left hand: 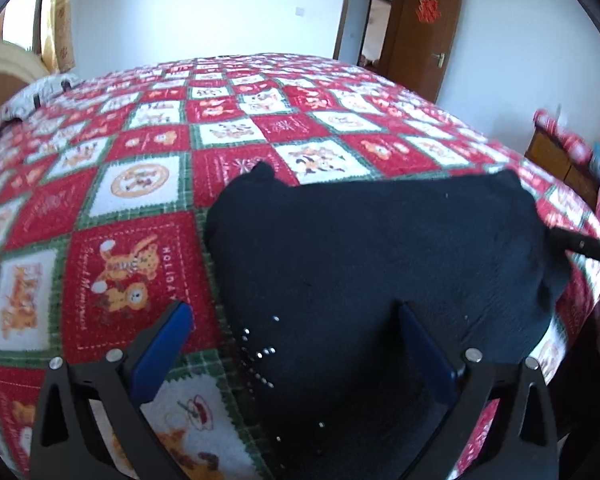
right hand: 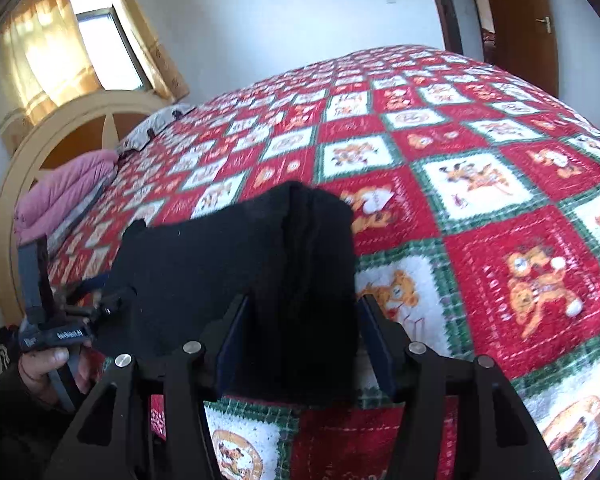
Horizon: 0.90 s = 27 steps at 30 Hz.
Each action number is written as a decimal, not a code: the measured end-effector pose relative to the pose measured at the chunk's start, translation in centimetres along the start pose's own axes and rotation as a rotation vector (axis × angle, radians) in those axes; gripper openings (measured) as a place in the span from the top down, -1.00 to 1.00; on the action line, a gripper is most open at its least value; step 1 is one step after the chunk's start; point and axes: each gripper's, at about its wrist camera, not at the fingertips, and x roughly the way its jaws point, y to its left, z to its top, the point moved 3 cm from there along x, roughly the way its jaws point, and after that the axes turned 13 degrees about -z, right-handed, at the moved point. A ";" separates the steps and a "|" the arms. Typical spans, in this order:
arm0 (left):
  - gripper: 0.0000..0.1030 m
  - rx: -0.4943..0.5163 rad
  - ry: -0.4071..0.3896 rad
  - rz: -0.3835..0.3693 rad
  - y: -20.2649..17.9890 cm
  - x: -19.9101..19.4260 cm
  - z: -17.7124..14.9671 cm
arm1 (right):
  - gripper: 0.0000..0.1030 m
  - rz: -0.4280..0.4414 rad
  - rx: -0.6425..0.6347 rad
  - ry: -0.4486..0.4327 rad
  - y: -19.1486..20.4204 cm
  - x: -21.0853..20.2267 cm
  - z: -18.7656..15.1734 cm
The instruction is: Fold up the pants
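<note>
Right gripper (right hand: 300, 344) first: its jaws stand apart with the end of the pants (right hand: 236, 264) sitting between them. The cloth fills most of the gap, but I can't see the pads actually pressing on it, so I'd call that let go rather than a grip. Left gripper (left hand: 296, 312) is plainly spread wide, nothing pinched; one finger hangs over the quilt (left hand: 140, 168) and the other over the black cloth.

The pants are already a thick folded bundle lying flat on the quilt, near the bed edge closest to the cameras. Their long side runs from one gripper across to the other (in the left view the right gripper pokes in at the far end of the bundle, so each hand has its own end). In the right view you can see stacked layers at that end, so it's been doubled over at least once.

My guess is we're near the finish. If one more fold is wanted, it'd go end to end along that long side, and the right hand is nearer a usable edge, since cloth is already sitting in its jaws.
</note>
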 end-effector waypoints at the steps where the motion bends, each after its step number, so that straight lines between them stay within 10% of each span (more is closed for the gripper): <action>1: -1.00 -0.002 -0.008 0.000 0.0 0.1 0.1 | -0.17 0.005 0.010 0.007 -0.2 0.2 0.2; 14: -1.00 0.016 0.036 -0.032 -1.1 0.8 0.2 | -0.08 0.222 0.123 0.115 -1.7 3.5 0.8; 27: -1.00 0.044 0.069 -0.030 -2.2 1.5 0.5 | 0.21 0.234 0.145 0.090 -0.6 4.1 0.5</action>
